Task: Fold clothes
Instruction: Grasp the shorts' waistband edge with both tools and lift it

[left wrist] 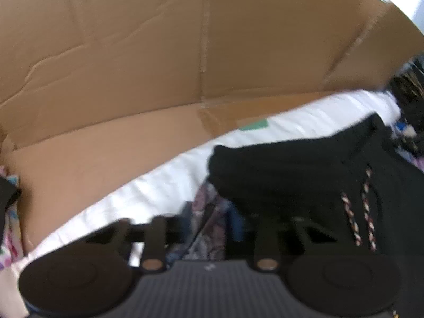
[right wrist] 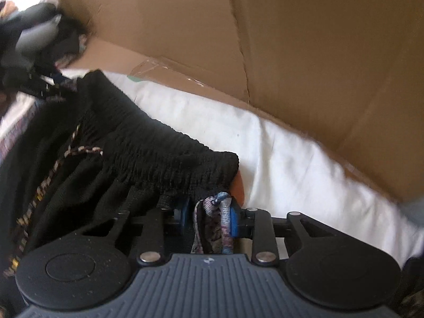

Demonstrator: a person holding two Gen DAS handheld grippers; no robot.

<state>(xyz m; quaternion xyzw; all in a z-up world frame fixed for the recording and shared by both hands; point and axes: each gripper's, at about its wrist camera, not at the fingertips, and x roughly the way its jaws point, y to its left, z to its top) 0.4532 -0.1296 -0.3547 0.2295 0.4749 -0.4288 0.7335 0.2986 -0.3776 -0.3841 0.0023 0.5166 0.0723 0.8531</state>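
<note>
Patterned cloth [right wrist: 212, 225] pinched in right claw [right wrist: 210, 218], just below black waistband [right wrist: 169, 156], on white bedding [right wrist: 291, 172] before cardboard wall [right wrist: 318, 39]. Left claw [left wrist: 209, 228] over same cloth; grip not discernible. Waistband axis running left from right claw.

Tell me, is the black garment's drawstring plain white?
No, the drawstring on the black garment is a multicolored twisted cord, with white, red and dark strands.

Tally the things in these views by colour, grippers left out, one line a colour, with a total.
Black: 1, the shorts
Patterned purple-blue: 1, the cloth
White: 1, the sheet
Brown: 1, the cardboard
Total: 4; the blurred pile at the far corner is left uncounted.
</note>
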